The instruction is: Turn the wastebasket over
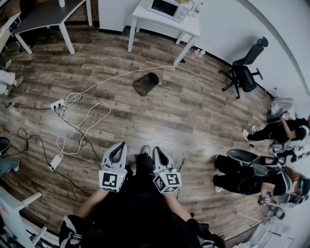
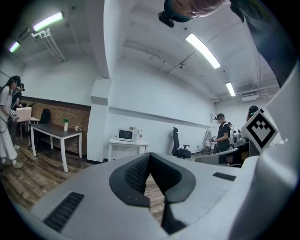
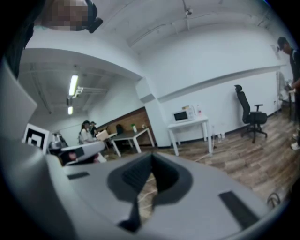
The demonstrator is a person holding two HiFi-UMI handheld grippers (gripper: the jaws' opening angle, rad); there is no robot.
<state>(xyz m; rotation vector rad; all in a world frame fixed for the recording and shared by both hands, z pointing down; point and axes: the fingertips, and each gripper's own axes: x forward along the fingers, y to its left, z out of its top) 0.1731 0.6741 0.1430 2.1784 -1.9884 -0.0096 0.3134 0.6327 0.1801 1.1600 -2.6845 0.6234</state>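
Observation:
A black mesh wastebasket (image 1: 146, 84) lies on its side on the wooden floor, well ahead of me, near the white table. My left gripper (image 1: 118, 147) and right gripper (image 1: 158, 151) are side by side close to my body, both pointing toward the basket and far short of it. Both are shut with nothing between the jaws. In the left gripper view the left gripper (image 2: 149, 157) shows its dark pads closed together; the right gripper (image 3: 151, 158) looks the same in the right gripper view. The basket is hidden behind the jaws in both gripper views.
White cables and a power strip (image 1: 57, 104) trail across the floor at the left. A white table with a microwave (image 1: 164, 8) stands beyond the basket. An office chair (image 1: 244, 69) is at the right, and seated people (image 1: 261, 174) are at the right edge. A grey desk (image 1: 46, 14) stands far left.

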